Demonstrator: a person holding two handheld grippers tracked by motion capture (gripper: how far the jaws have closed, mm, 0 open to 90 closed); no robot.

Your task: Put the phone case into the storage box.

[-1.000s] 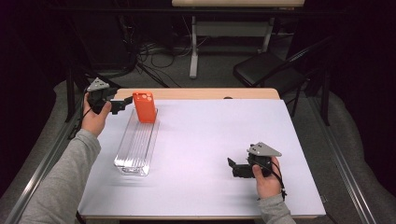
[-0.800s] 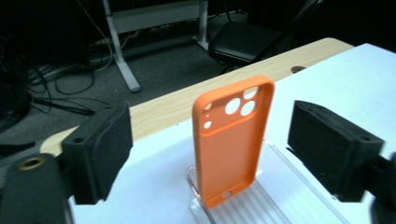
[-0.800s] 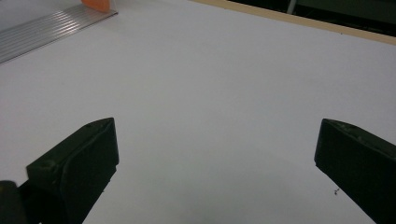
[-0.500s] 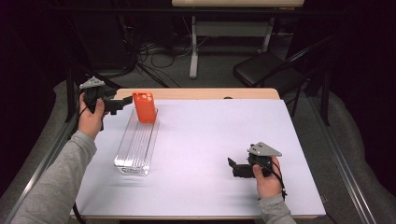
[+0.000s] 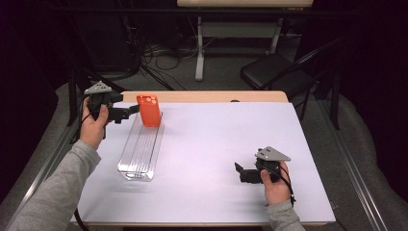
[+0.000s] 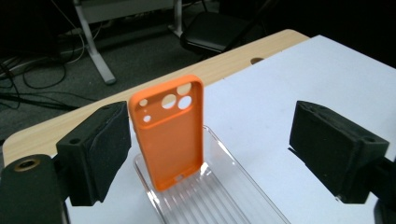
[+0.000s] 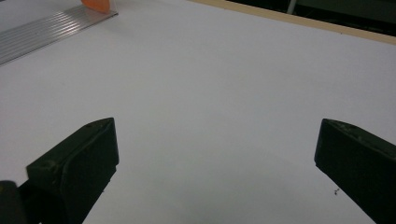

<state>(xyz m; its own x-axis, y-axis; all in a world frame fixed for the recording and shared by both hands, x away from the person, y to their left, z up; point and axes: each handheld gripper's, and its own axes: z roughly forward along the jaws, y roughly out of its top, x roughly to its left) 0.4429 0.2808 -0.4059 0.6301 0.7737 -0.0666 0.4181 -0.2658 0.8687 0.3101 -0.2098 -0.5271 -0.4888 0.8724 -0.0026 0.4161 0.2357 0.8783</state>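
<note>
Phone case [image 6: 169, 131] beyond left gripper [image 6: 210, 154].

Each hand carries a black two-jaw gripper. The left gripper [image 5: 126, 113] and right gripper [image 5: 239, 170] are each topped by a grey three-cornered plate. A thin black cable trails from each gripper body. The jaws are blocky black pads [image 6: 95, 149] with a small round hole near the tip. A brass-coloured ring is set in the left gripper's housing. Both forearms wear grey sleeves [image 5: 53, 190].
</note>
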